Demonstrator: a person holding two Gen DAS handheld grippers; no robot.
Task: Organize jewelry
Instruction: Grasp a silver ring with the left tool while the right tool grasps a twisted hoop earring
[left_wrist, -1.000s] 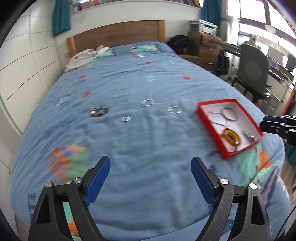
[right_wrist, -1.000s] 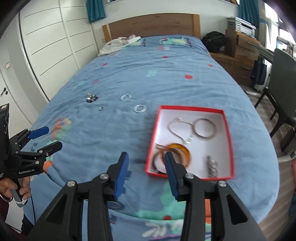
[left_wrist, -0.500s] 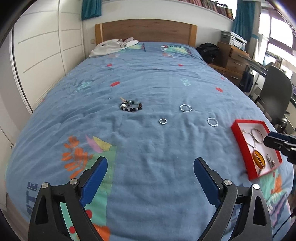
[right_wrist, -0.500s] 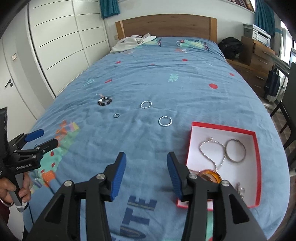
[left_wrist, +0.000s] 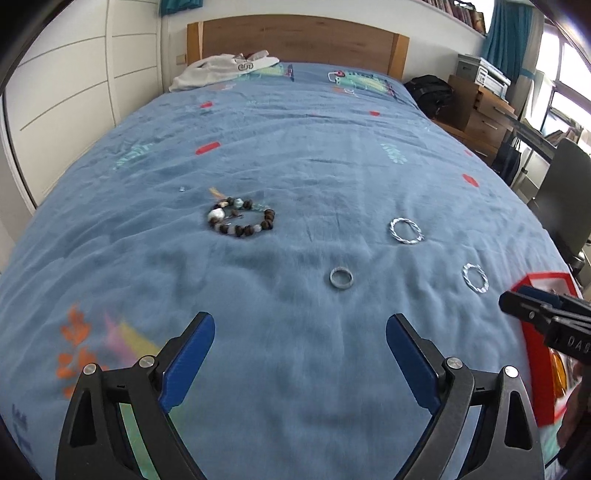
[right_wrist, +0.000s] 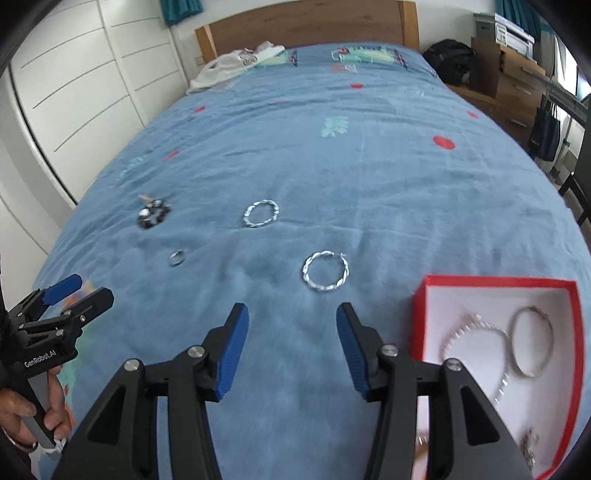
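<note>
Right wrist view: my right tongs (right_wrist: 291, 334) are wide apart, aimed at the twisted silver hoop (right_wrist: 325, 270) so it can go in the red box (right_wrist: 491, 282). My left tongs (left_wrist: 299, 349) are apart too.

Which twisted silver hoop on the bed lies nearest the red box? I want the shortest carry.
The nearer twisted hoop, just ahead of the right gripper; the other hoop lies farther up the bed, toward the beaded bracelet.

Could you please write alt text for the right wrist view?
Open right tongs hover over a blue bedspread, facing a twisted silver hoop. A second hoop, a ring and a bead bracelet lie beyond; a red box with bracelets sits right.
</note>
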